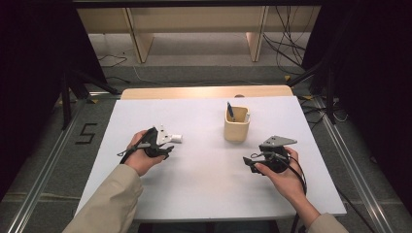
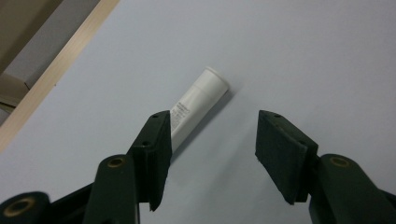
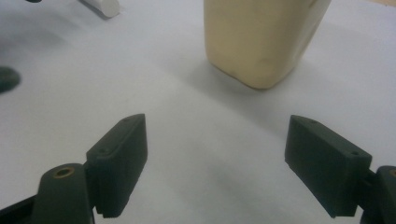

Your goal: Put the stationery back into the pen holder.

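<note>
A white tube [image 1: 175,138] with small print lies flat on the white table top [image 1: 204,174], left of centre. My left gripper [image 1: 167,148] is right at it, jaws apart. In the left gripper view the tube [image 2: 198,100] runs away from me and its near end passes behind the left pad [image 2: 156,144]; the other pad stands well clear, so my left gripper [image 2: 210,149] is not pressing on it. A beige cup [image 1: 236,127] holding a blue pen [image 1: 230,110] stands right of centre. My right gripper [image 1: 249,162] is open with nothing between its jaws, short of the cup [image 3: 259,37].
The white sheet covers a wooden table whose far edge [image 1: 204,92] shows behind the cup. Dark stands and cables [image 1: 286,43] are on the floor beyond and beside the table. A tube end [image 3: 105,5] shows at the top left of the right gripper view.
</note>
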Motion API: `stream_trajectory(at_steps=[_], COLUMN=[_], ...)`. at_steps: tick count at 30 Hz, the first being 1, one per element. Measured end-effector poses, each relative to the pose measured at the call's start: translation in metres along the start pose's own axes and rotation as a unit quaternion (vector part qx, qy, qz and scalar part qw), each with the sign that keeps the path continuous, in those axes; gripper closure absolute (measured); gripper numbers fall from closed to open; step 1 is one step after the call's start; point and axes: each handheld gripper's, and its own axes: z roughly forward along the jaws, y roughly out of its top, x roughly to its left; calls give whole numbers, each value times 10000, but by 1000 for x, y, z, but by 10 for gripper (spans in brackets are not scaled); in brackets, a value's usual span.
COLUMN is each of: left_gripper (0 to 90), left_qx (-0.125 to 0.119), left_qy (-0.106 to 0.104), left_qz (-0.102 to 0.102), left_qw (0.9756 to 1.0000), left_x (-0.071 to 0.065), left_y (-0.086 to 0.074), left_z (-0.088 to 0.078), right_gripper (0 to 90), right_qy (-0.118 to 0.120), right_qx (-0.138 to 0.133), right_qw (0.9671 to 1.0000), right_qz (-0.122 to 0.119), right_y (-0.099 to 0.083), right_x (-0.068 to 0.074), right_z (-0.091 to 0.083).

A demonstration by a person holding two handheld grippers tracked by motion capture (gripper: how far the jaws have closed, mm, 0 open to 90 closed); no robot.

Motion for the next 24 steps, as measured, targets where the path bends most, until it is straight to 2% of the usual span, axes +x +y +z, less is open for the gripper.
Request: stream_trajectory(at_steps=[1, 4, 11, 16, 18, 19, 21, 24], left_gripper=[459, 466, 483, 497, 499, 499, 497, 491], left_qx=[59, 207, 395, 551, 703, 663, 758, 760], left_qy=[-13, -49, -127, -230, -293, -305, -364, -368], left_qz=[105, 223, 582, 974, 1181, 1142, 1278, 1344], left_qw=[9999, 9995, 9974, 9935, 9901, 9908, 9882, 9873], left_x=[2, 9, 20, 22, 25, 25, 27, 29], left_y=[1, 2, 4, 6, 7, 6, 8, 10], left_z=[2, 8, 20, 27, 29, 31, 33, 35], right_gripper=[218, 219, 219, 219, 219, 219, 219, 219], right_qy=[2, 3, 11, 0, 9, 9, 12, 11], right_qx=[10, 17, 10, 13, 22, 21, 19, 14], right_qw=[10000, 10000, 10000, 10000, 10000, 10000, 10000, 10000], right_qz=[0, -2, -1, 2, 4, -4, 0, -5], right_y=[0, -1, -1, -1, -1, -1, -1, -1], right_x=[0, -1, 0, 0, 0, 0, 0, 1], right_z=[0, 1, 1, 1, 1, 2, 2, 1])
